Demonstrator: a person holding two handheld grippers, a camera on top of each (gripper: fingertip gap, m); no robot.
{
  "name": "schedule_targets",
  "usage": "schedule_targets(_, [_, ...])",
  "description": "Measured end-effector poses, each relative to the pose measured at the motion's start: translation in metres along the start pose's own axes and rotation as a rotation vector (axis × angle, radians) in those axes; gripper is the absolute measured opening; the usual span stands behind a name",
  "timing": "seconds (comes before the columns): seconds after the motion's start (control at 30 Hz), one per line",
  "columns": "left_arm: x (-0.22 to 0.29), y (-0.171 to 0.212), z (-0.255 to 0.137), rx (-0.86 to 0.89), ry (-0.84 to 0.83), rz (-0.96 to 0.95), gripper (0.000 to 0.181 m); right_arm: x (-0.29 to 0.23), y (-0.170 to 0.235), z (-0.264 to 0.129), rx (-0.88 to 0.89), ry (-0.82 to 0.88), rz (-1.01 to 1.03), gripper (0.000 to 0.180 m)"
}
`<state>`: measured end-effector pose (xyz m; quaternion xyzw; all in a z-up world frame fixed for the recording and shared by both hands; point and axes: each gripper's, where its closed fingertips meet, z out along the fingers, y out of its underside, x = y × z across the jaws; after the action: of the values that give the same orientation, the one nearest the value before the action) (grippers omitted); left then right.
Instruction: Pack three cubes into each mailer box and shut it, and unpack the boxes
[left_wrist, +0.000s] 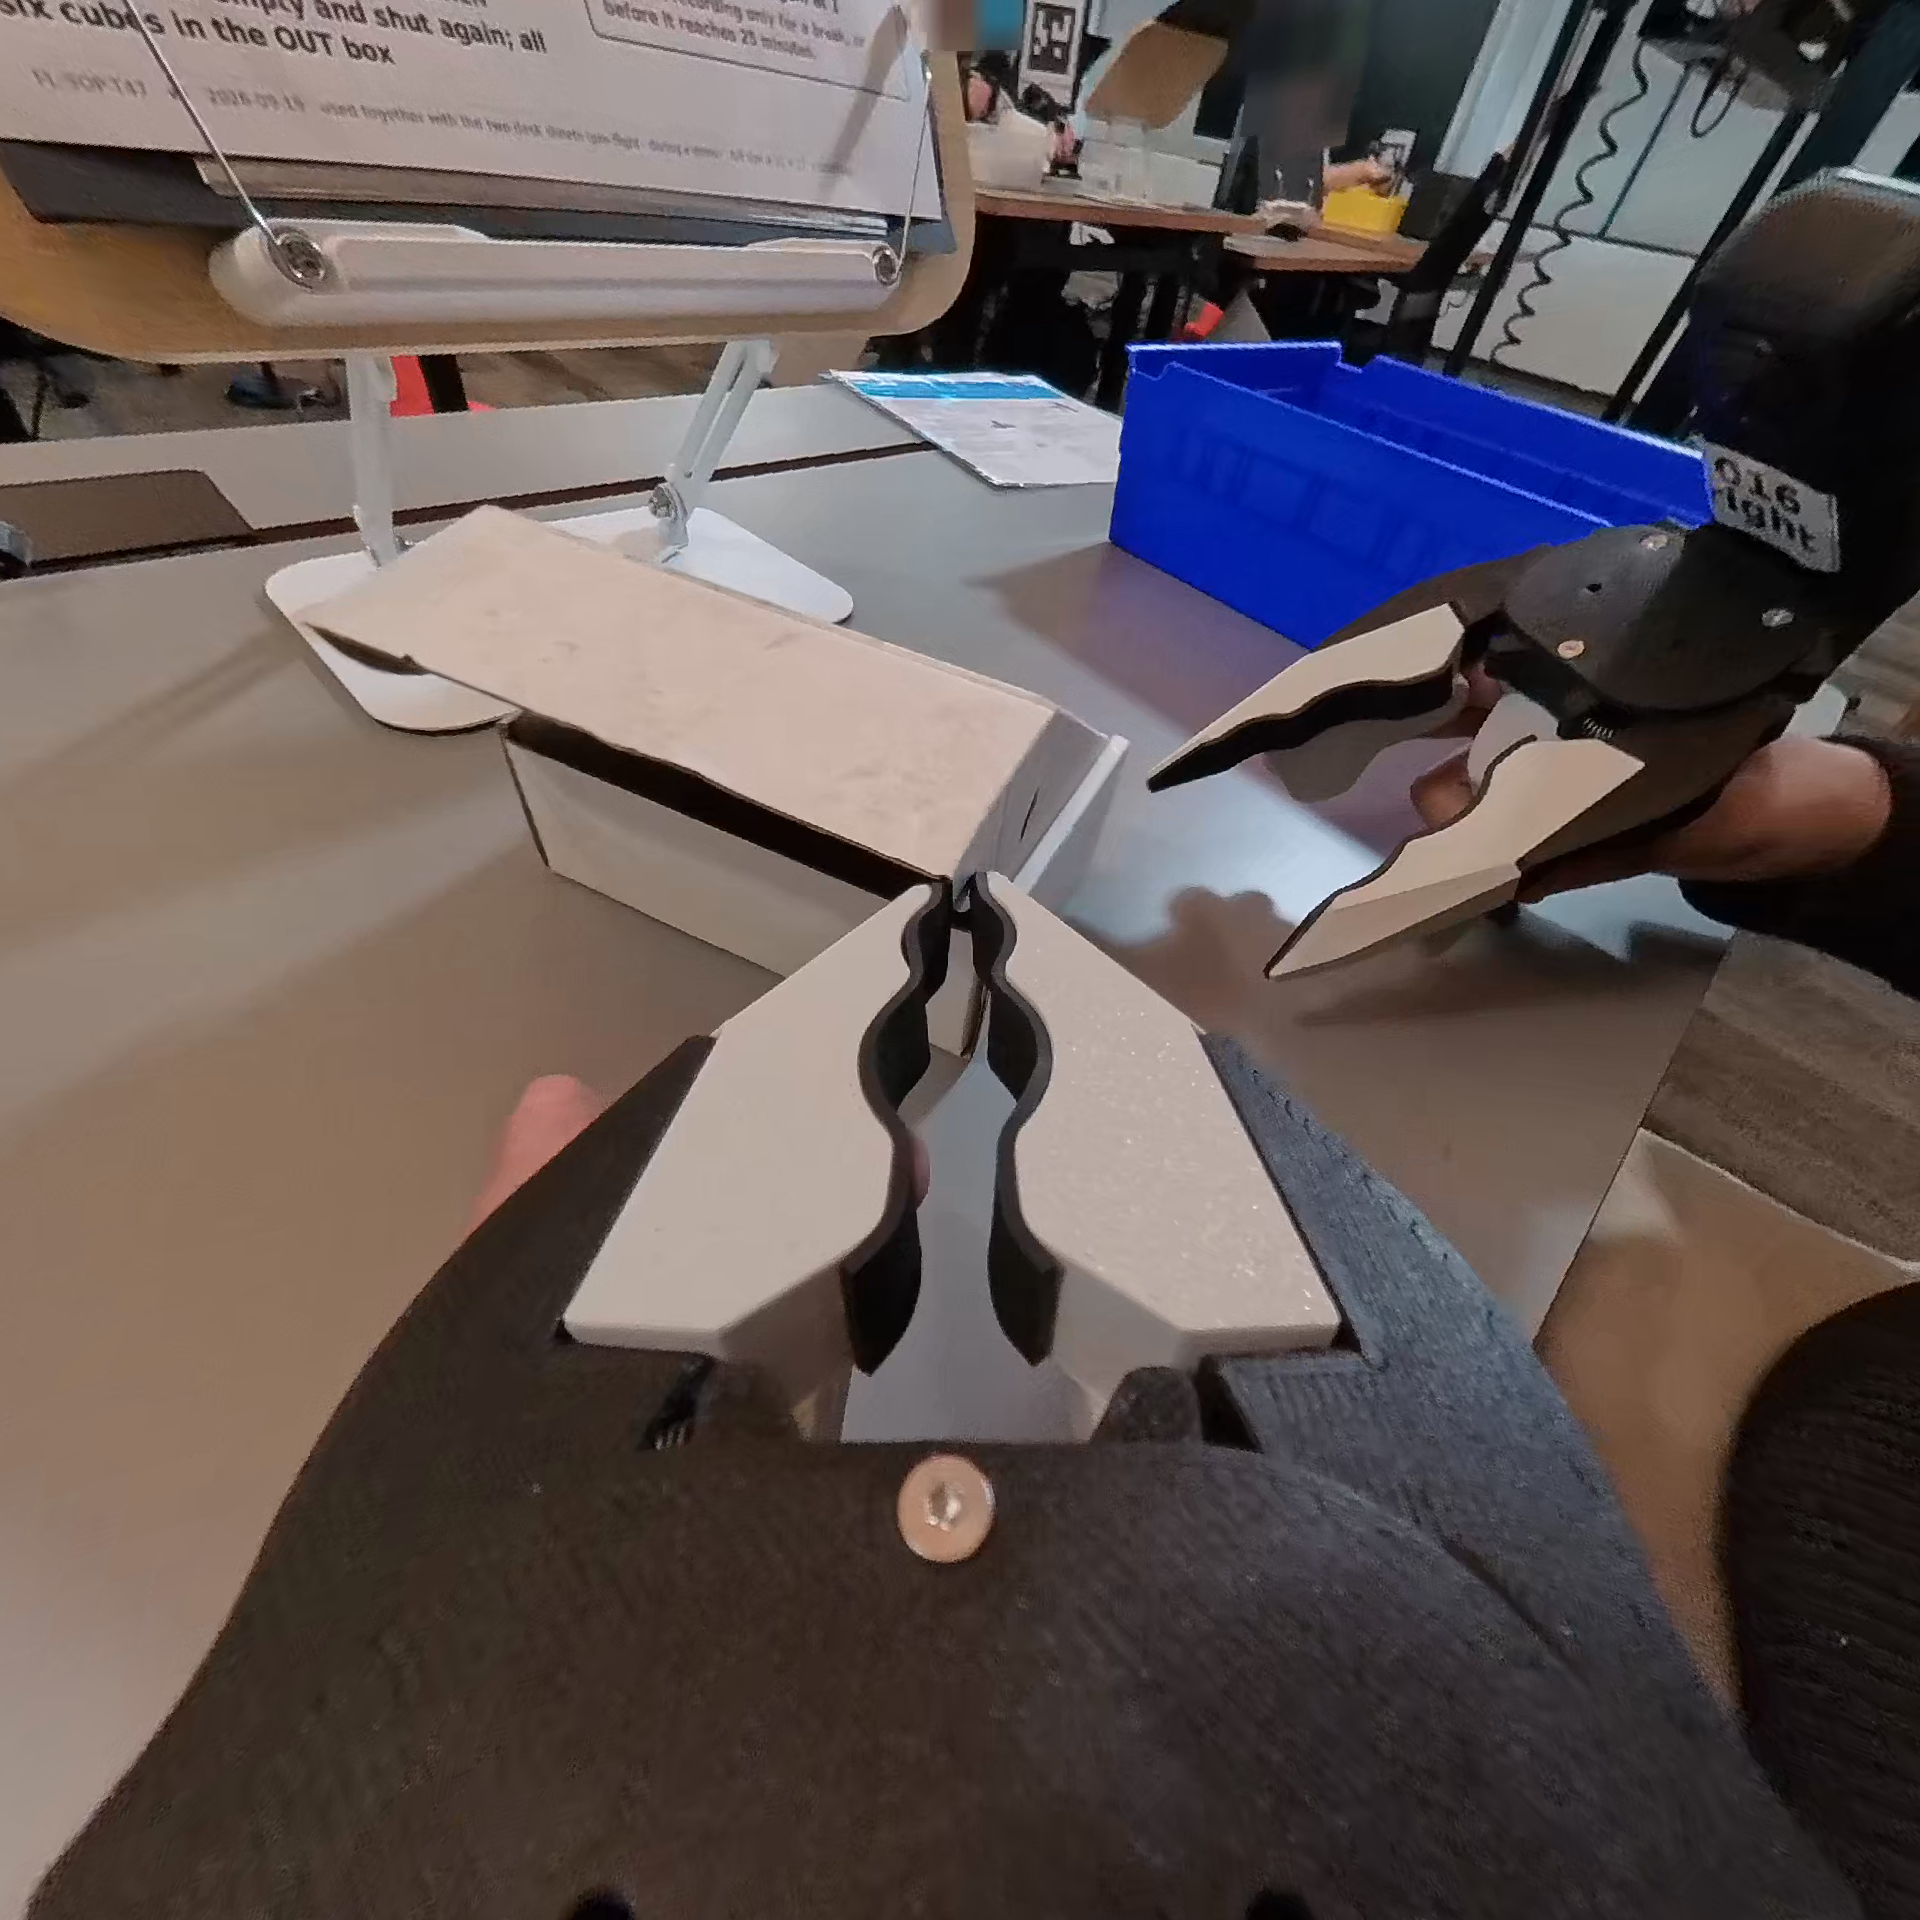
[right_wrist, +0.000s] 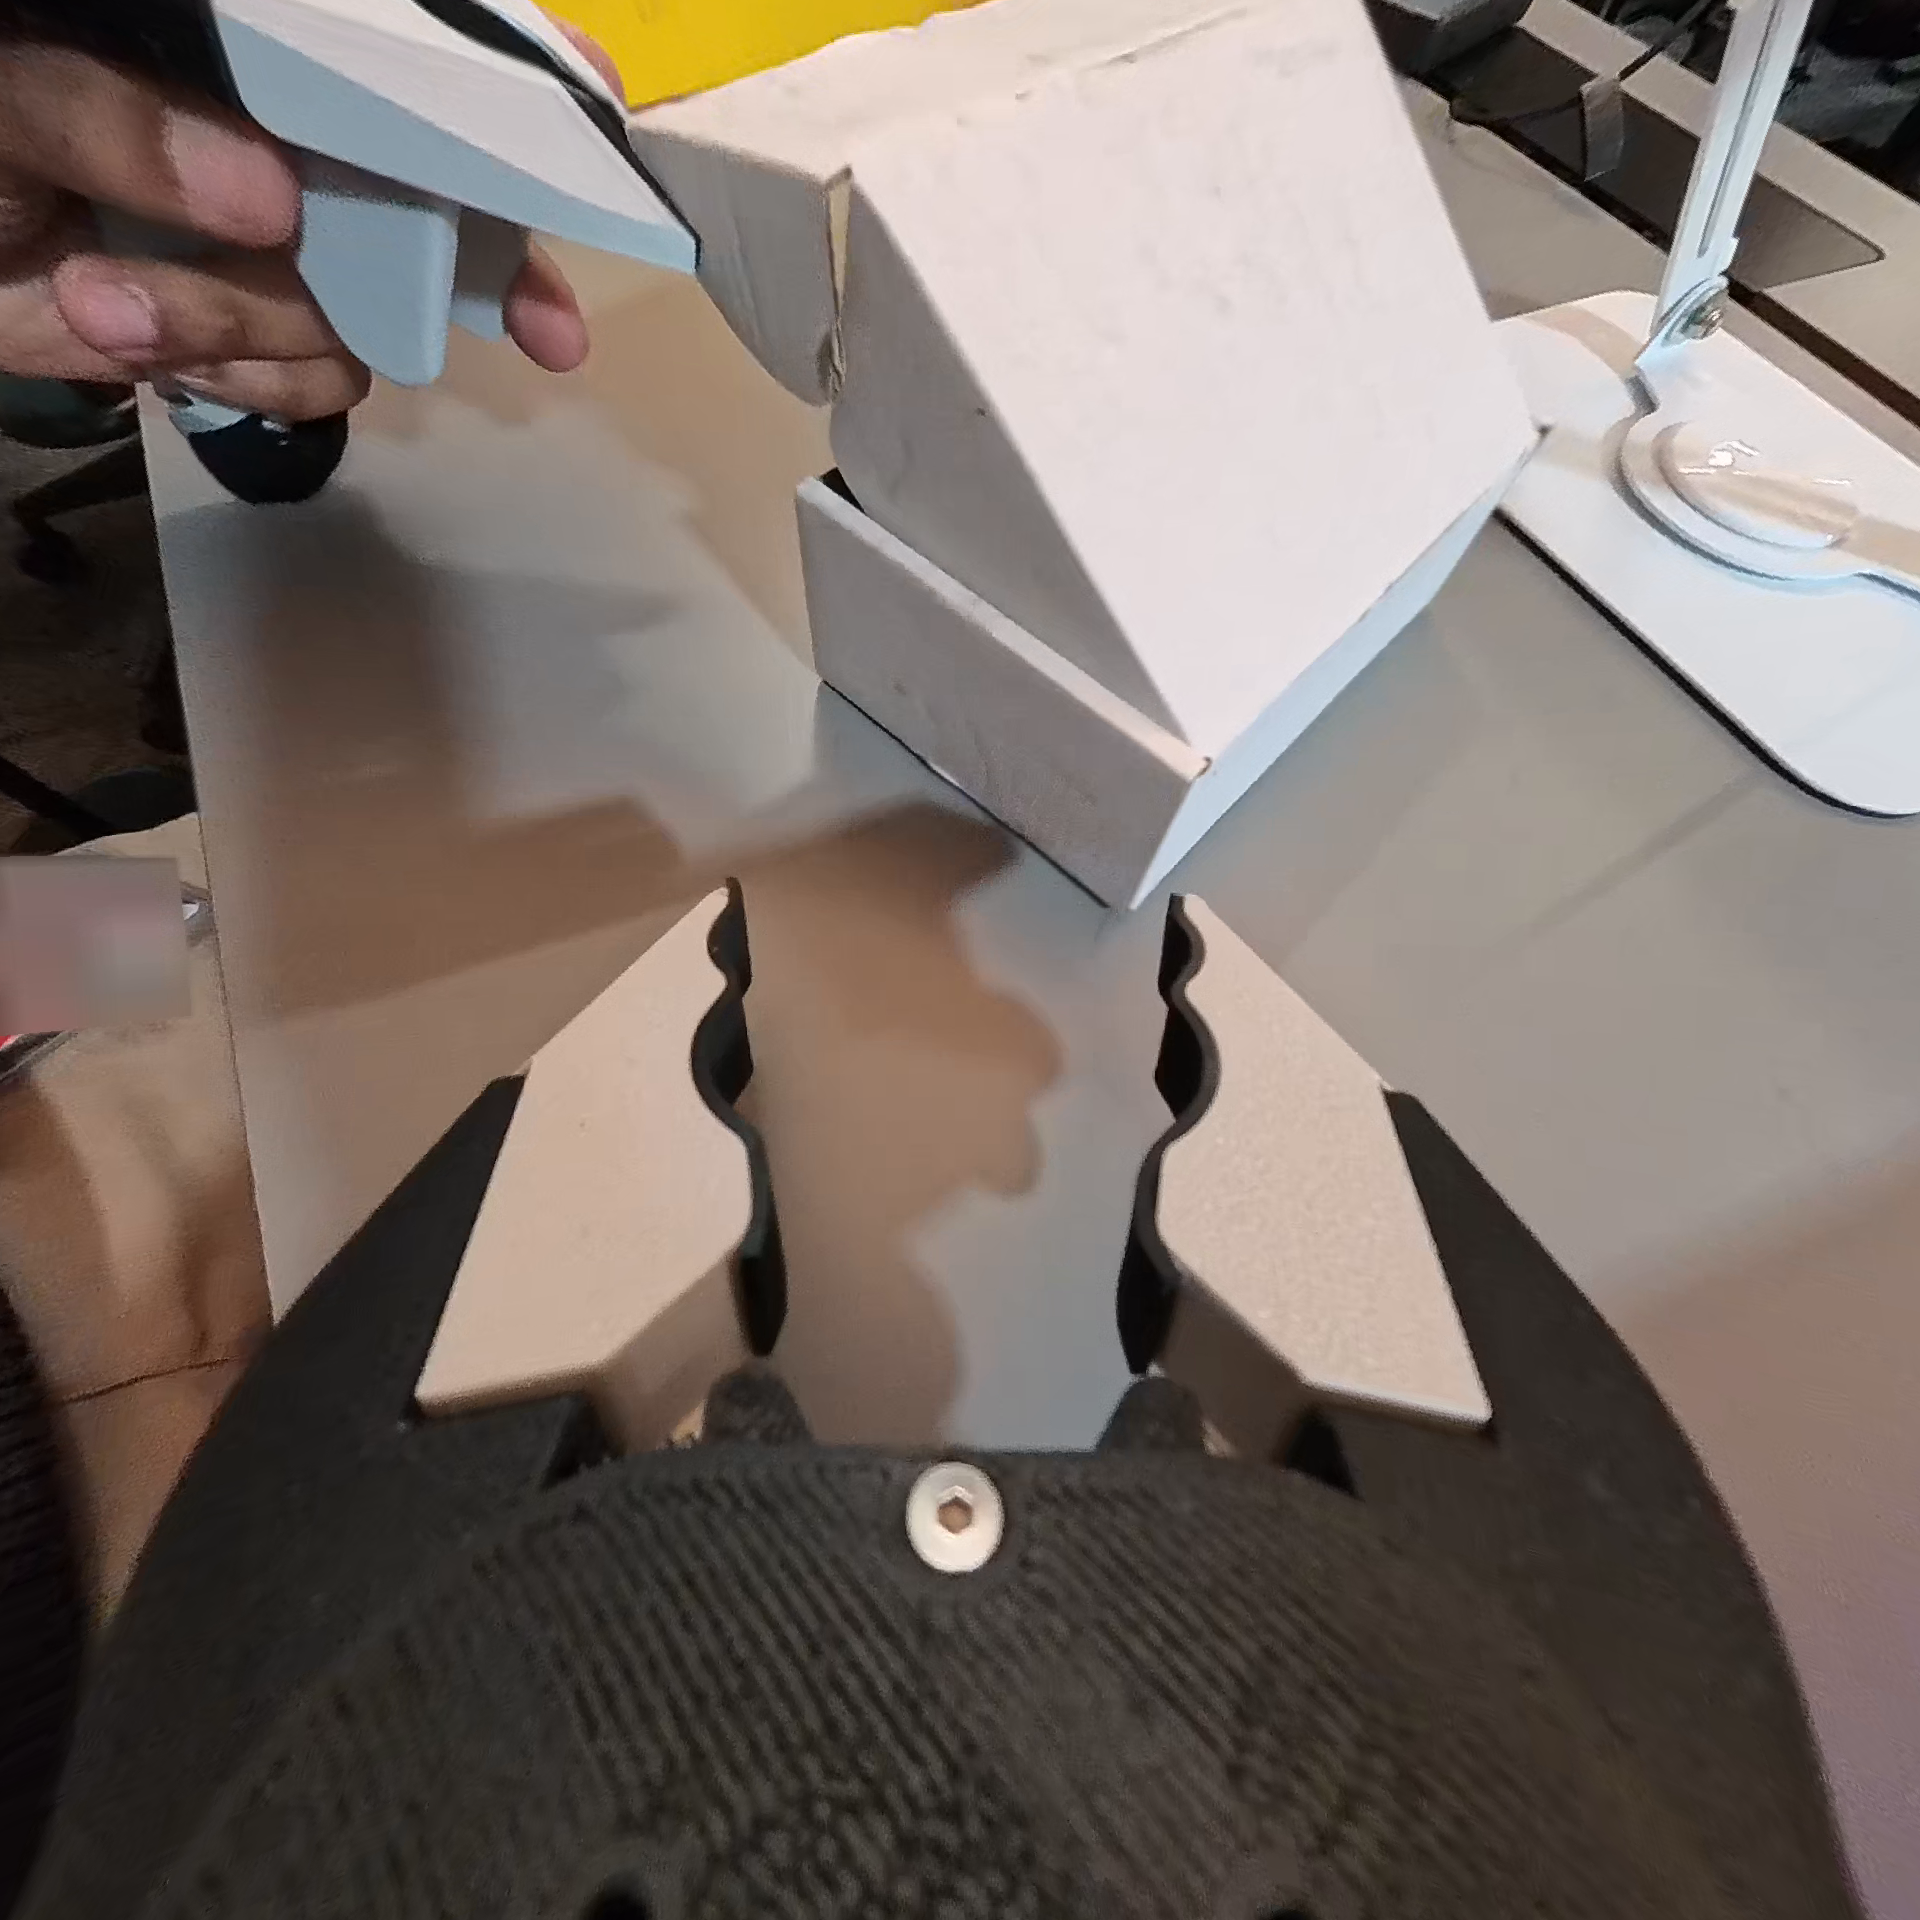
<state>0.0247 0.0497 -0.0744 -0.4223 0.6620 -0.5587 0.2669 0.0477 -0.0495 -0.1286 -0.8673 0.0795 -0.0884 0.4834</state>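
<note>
Bench (left_wrist: 208, 935) carries a white mailer box (left_wrist: 665, 831), lid (left_wrist: 727, 686) part-raised, contents hidden. Thin card: judged light, stiff along the folds, easily creased; best taken at a flap edge. A document stand (left_wrist: 582, 281) sits just behind the box, its base (right_wrist: 1714, 582) touching or nearly so, limiting lid swing. Blue bin (left_wrist: 1382, 488) stands well apart. Left claw (left_wrist: 966, 904) is pinched shut on the lid's corner flap (right_wrist: 758, 260). Right claw (right_wrist: 956, 914) hovers near, spread wide, holding nothing.

The left gripper (left_wrist: 964, 902) pinches the white mailer box's (left_wrist: 665, 831) raised lid flap. At three o'clock, the right gripper (left_wrist: 1216, 873) hangs with fingers spread; a blue bin (left_wrist: 1351, 499) sits at one o'clock.
</note>
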Motion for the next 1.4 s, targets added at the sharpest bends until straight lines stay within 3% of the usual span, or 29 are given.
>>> schedule_targets(0.3, [0.039,0.001,0.005,-0.047,0.091,0.088,0.000,0.008,-0.010,-0.008,0.050,0.040,-0.009,0.072])
schedule_targets(0.43, [0.053,0.001,0.012,-0.063,0.050,0.181,0.000,0.006,-0.046,-0.034,0.260,0.027,-0.034,0.056])
schedule_targets(0.6, [0.067,-0.006,0.022,-0.028,0.004,0.134,0.000,-0.017,-0.065,-0.050,0.366,-0.044,-0.075,0.061])
schedule_targets(0.77, [0.079,-0.011,0.028,-0.003,-0.016,0.082,0.000,-0.007,-0.055,-0.035,0.200,0.266,-0.380,0.060])
schedule_targets(1.0, [0.091,-0.016,0.033,0.026,0.011,-0.018,0.000,-0.026,-0.065,-0.033,0.204,0.552,-0.855,0.029])
schedule_targets(1.3, [0.097,-0.022,0.032,0.086,0.030,-0.033,0.001,-0.020,-0.071,-0.038,0.219,0.618,-0.840,0.009])
schedule_targets(1.4, [0.094,-0.015,0.033,0.055,0.007,0.006,0.018,-0.014,-0.074,-0.046,0.231,0.633,-0.822,0.005])
